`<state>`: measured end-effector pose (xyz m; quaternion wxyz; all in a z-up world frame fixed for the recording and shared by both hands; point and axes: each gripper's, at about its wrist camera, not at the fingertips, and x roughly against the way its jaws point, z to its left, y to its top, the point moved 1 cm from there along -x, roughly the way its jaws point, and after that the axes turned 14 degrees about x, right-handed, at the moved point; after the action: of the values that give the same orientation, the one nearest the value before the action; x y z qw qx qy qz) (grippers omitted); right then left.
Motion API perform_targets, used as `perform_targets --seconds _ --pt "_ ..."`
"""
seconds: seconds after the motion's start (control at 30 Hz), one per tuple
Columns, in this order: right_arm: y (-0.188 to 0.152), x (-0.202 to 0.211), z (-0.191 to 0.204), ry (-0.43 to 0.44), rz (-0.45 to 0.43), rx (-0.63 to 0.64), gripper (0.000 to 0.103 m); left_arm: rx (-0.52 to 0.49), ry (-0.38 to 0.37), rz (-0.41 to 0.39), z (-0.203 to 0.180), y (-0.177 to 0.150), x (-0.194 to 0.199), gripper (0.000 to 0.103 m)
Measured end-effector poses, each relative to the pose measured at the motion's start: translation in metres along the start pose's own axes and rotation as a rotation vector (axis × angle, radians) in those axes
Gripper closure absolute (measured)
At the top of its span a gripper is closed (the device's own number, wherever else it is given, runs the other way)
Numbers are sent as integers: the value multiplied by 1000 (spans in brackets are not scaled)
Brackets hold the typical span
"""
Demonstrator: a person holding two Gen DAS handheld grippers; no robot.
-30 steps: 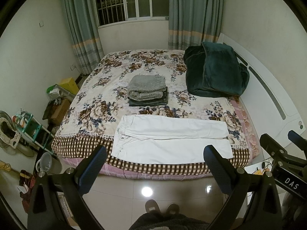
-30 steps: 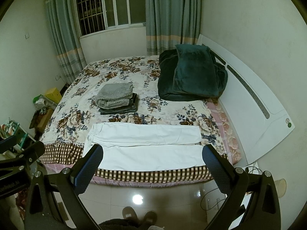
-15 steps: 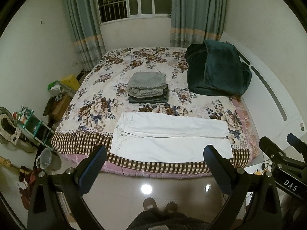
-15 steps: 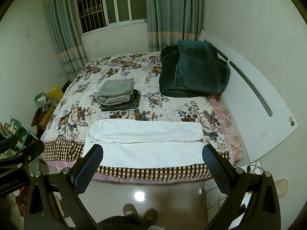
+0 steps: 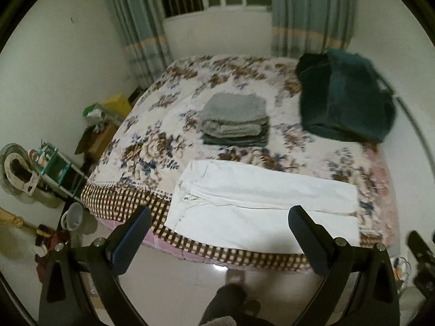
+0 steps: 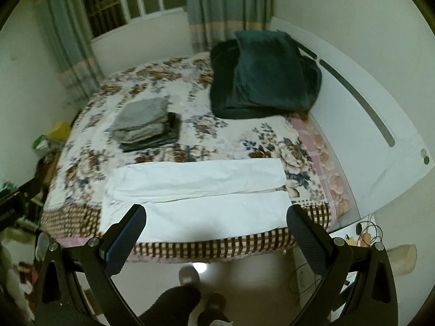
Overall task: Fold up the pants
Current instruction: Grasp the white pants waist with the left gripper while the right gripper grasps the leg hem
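White pants (image 5: 261,203) lie flat along the near edge of the floral bed (image 5: 152,146), waistband to the left, both legs stretched to the right. They also show in the right wrist view (image 6: 195,193). My left gripper (image 5: 220,240) is open and empty, held in the air short of the bed's near edge, in front of the pants. My right gripper (image 6: 216,240) is open and empty, likewise short of the bed's edge. Neither touches the cloth.
A stack of folded grey and dark clothes (image 5: 235,121) sits mid-bed behind the pants. A dark green blanket (image 5: 345,97) is piled at the right by the white headboard (image 6: 361,114). Shelves and clutter (image 5: 54,168) stand left of the bed. Tiled floor (image 5: 174,288) lies below.
Both grippers have moved forward and down toward the bed, so the pants look larger and nearer. The jaws stay wide open. The pants have not moved.
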<state>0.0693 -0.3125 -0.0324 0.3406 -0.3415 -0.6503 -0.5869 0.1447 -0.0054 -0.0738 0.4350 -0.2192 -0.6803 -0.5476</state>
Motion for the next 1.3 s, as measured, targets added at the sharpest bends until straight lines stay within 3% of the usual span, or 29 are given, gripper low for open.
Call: perform_targets --seconds 0.17,0.43,0.6,0.73,0.87,0.93,1.07,1.17,1.23,1.3 --pt "39 -118 -23 -23 109 -92 0 37 52 130 -17 31 -117 0" --pt "88 -381 -73 -16 345 -352 0 215 172 464 -26 77 -373 0" --pt "85 -532 -99 -3 467 -510 0 361 256 614 -22 79 -516 0" --pt "69 -639 -113 -48 574 -587 0 493 308 698 -8 67 -601 0" --pt "48 -711 -126 -95 650 -618 0 651 328 755 8 48 -652 0" --pt "35 -720 -132 -89 663 -647 0 722 331 762 13 41 -665 0" --pt "28 -754 -141 -107 664 -677 0 721 351 707 3 48 -666 0" --pt "20 -775 -145 -115 683 -702 0 662 378 684 -11 53 -665 0" --pt "15 -786 -147 -104 693 -724 0 632 387 656 -18 54 -660 6" --pt "8 -795 -148 -96 706 -748 4 609 384 619 -22 57 -651 31"
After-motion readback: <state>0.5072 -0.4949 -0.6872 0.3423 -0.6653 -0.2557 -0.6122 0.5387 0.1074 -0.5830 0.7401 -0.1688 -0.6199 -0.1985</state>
